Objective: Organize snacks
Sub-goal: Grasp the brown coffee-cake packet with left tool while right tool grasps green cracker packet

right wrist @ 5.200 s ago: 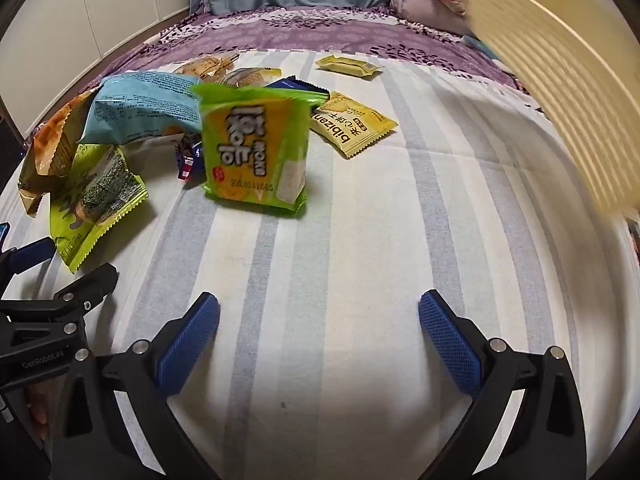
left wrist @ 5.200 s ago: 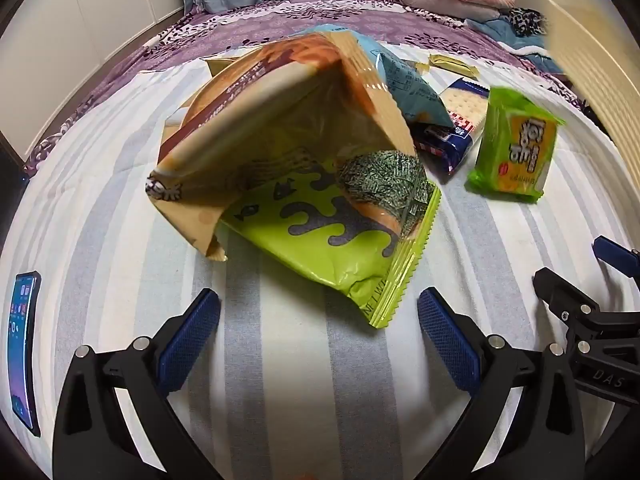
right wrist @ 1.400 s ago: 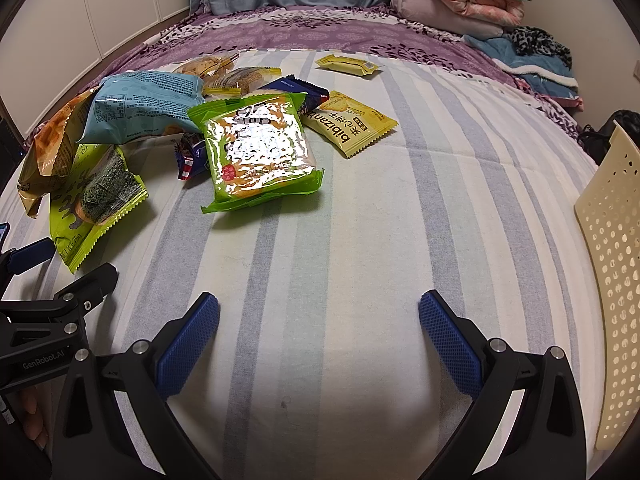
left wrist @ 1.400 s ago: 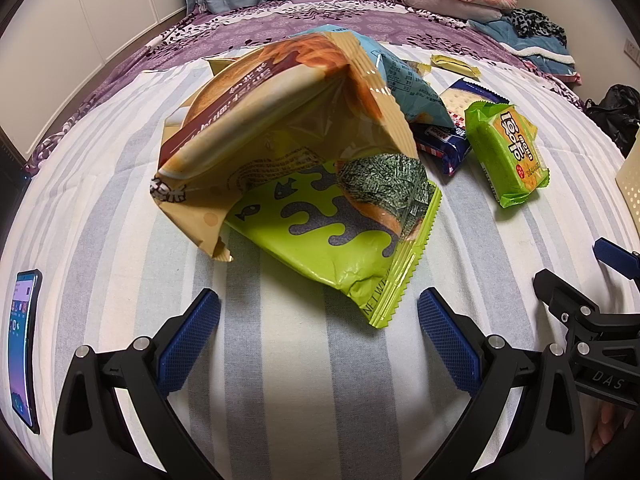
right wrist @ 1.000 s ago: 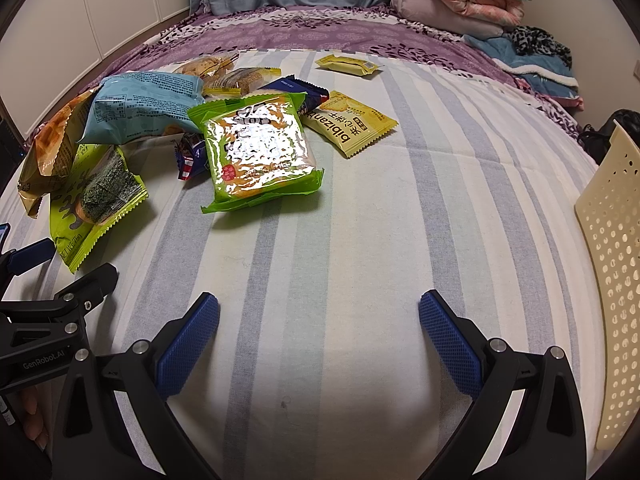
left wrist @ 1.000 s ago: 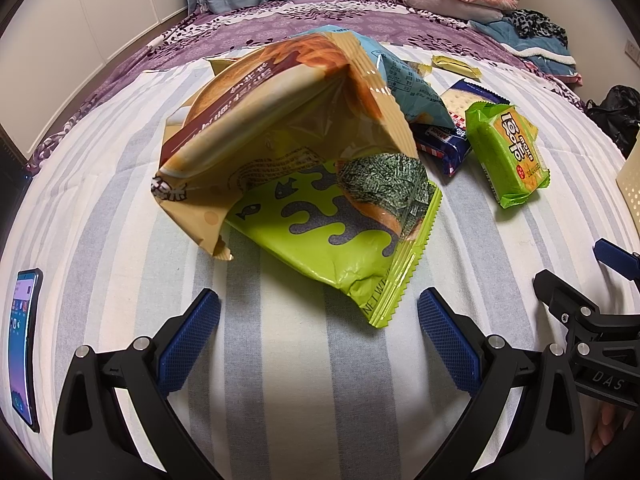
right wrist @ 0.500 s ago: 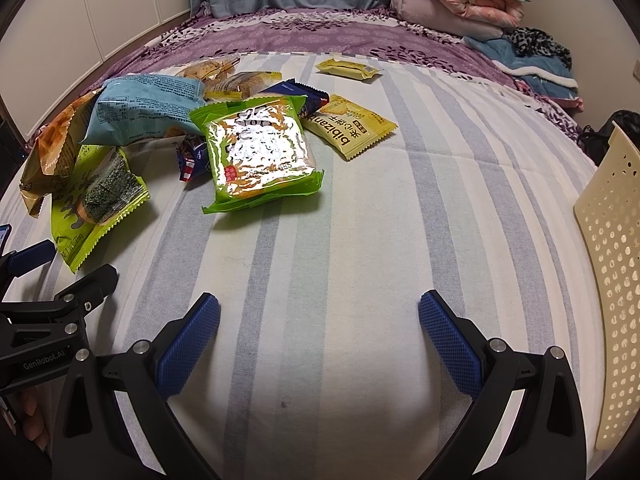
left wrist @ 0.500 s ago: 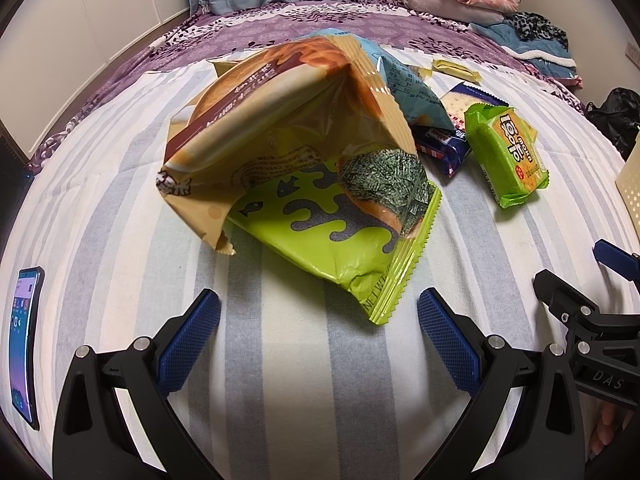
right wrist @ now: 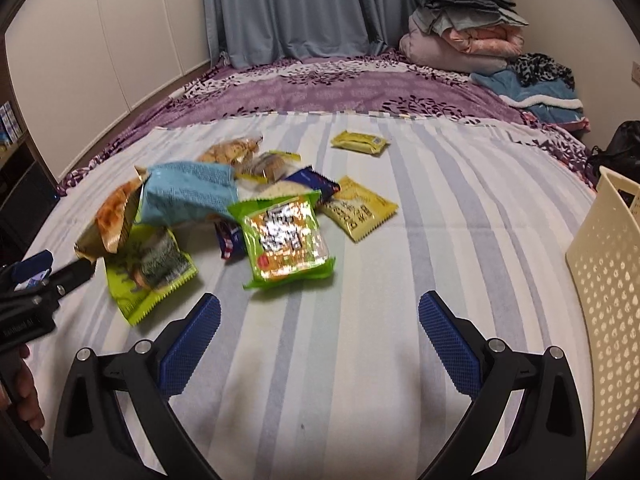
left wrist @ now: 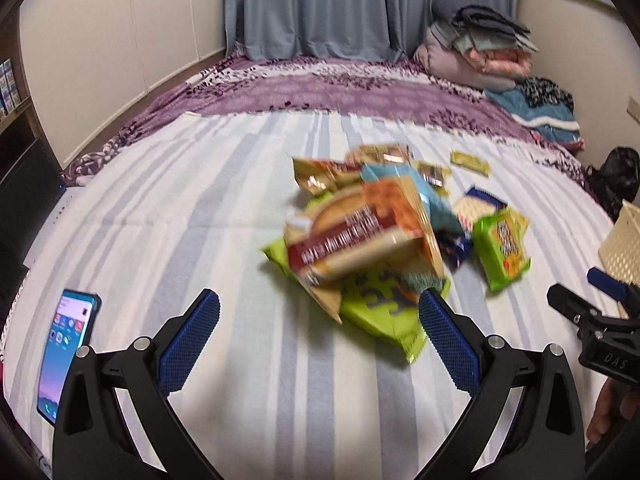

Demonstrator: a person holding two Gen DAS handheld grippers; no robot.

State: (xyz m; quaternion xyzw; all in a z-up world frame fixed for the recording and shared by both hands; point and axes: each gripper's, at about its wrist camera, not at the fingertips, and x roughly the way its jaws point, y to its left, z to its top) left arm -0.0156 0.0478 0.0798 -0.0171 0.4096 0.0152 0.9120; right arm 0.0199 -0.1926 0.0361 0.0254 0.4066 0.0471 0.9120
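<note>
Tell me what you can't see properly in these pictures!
- Left wrist view: the orange snack bag is motion-blurred, so its writing is unreadable.
- Left wrist view: the lime seaweed bag lies partly under it.
- Right wrist view: the cream basket is cut off by the edge; its inside is hidden.

A heap of snack bags (right wrist: 208,208) lies on the bed (right wrist: 460,208), left of its middle. In the heap, the chip bag (left wrist: 352,240) rests on the seaweed bag (left wrist: 380,308), with a cracker pack (left wrist: 502,248) just to the right and the biscuit pack (left wrist: 480,204) behind that. One small bar (right wrist: 360,142) lies apart, farther back. A noodle pack (right wrist: 360,208) sits right of the heap. The basket (right wrist: 604,280) stands at the bed's right edge. A phone (left wrist: 66,348) lies near the left edge. Folded blankets (right wrist: 460,36) are stacked at the far right, before the curtain (right wrist: 288,8).
</note>
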